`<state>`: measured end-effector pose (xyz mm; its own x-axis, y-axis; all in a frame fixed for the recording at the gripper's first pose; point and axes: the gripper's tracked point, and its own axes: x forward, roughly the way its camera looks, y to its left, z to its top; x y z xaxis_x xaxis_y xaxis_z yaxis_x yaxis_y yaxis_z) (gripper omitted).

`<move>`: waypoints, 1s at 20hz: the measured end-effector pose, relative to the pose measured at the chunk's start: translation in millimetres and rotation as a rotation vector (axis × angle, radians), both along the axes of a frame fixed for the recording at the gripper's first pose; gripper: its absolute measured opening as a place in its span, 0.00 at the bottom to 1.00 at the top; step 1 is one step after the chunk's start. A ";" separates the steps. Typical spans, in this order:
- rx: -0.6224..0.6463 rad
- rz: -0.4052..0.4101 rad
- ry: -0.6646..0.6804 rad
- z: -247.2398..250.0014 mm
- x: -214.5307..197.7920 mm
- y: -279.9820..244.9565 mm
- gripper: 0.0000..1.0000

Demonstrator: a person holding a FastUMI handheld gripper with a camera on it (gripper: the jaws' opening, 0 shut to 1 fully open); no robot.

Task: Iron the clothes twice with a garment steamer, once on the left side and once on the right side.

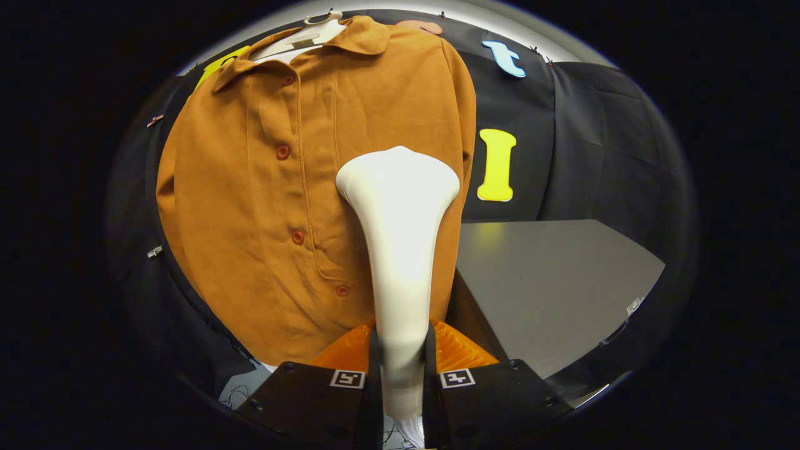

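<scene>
Gripper [400, 369] clenched on steamer [400, 250] handle. Steamer's long axis runs straight ahead, head upright against shirt [262, 206] near its right edge. Shirt hangs on hanger [312, 31], buttons left of head. Table [550, 281] at right.

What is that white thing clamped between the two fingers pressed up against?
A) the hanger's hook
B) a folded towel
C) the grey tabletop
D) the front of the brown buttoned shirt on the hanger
D: the gripper is shut on the white steamer, whose wide head lies over the brown shirt beside its buttons, with the grey table off to the side.
</scene>
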<state>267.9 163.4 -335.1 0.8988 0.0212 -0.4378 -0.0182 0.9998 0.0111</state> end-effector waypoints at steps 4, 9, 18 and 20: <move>0.008 0.003 0.089 -40.6 -11.5 3.5 0.28; 0.011 -0.002 0.208 -92.2 -28.0 6.0 0.28; -0.020 0.018 0.328 -142.8 -70.8 8.3 0.28; -0.017 0.030 0.307 -135.8 -81.1 10.4 0.28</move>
